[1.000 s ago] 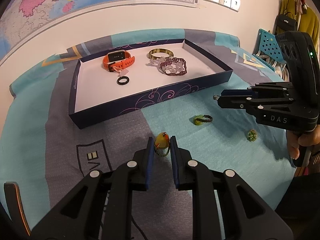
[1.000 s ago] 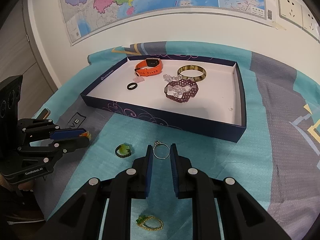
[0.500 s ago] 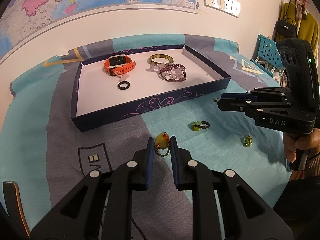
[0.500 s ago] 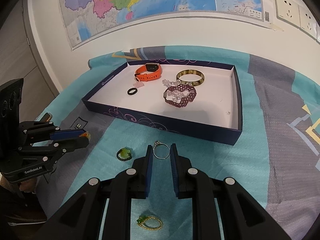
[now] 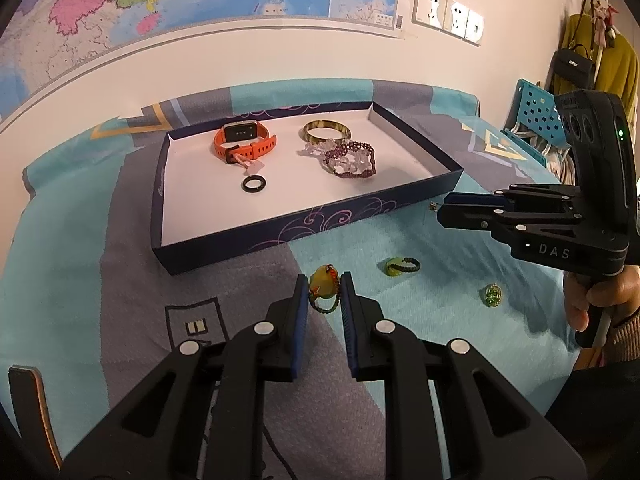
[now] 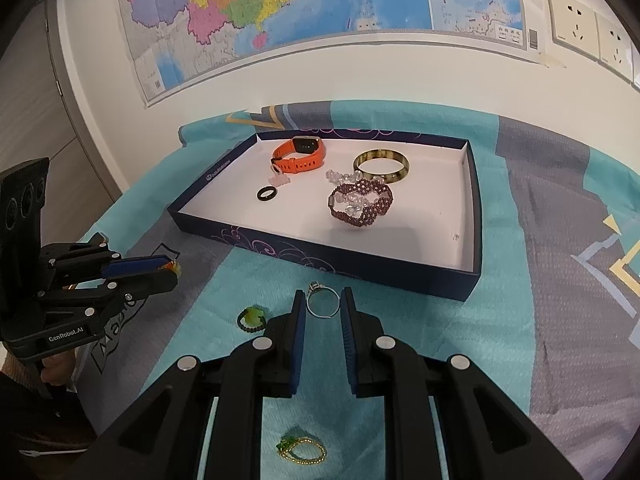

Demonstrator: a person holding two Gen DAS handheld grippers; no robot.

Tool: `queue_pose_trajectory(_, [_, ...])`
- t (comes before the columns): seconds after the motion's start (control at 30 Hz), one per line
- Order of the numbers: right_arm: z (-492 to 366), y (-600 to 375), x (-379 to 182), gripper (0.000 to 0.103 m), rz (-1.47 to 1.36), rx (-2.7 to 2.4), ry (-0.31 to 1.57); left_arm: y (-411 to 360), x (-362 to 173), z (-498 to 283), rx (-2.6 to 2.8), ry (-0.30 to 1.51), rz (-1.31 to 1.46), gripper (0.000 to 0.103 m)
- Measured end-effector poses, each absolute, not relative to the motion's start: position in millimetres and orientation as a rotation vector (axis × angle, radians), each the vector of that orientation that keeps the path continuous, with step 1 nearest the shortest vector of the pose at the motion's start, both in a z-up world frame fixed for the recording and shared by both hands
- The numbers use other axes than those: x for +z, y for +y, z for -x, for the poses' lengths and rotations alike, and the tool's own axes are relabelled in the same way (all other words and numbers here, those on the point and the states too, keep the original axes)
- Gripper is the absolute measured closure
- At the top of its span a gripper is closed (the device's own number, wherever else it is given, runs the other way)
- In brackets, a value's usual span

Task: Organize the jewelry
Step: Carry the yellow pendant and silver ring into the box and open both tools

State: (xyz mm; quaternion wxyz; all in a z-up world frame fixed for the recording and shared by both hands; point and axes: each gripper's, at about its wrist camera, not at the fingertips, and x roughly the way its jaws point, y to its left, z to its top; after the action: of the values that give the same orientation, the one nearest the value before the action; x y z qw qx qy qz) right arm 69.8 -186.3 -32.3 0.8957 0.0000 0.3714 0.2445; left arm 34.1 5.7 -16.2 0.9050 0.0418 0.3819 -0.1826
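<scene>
The yellow pendant [image 5: 325, 285] sits between the blue pads of the left gripper [image 5: 324, 292], which is nearly closed and pinches it; its dark bead loop [image 5: 326, 307] hangs under the stone. The silver ring [image 6: 323, 303] is pinched the same way between the pads of the right gripper [image 6: 323, 304], nearly closed, with its small stone at the upper left. Both grips are the same as one second ago, and the jaws have not opened or closed.

What differs is small. In both wrist views the tray [image 5: 280, 236] and the cloth [image 5: 80, 280] lie a little lower in the picture than before, and more of the wall map [image 6: 280, 0] shows. The pendant and the ring keep the same place between the pads.

On the cloth near the left gripper lie a green ring with a dark band [image 5: 402, 267] and, further right, a small green ring [image 5: 493, 295]; neither has moved on the cloth. In the right view a gold chain with a green stone [image 6: 302, 449] lies under the gripper.

Inside the tray, unchanged, are an orange watch [image 5: 244, 142], a black ring [image 5: 255, 184], a bangle [image 5: 326, 131] and a purple bead bracelet [image 5: 352, 159]. A hand [image 5: 596, 300] holds the right gripper's handle.
</scene>
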Motion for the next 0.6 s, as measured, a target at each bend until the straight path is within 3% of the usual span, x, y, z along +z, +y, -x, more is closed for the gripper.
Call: queue_pose_trajectory(0.6, [-77.3,-181.5,-20.3,0.087,0.014,0.513,0.739,8.3,-1.3,-43.9,-0.368,0.748,-0.079,0.086])
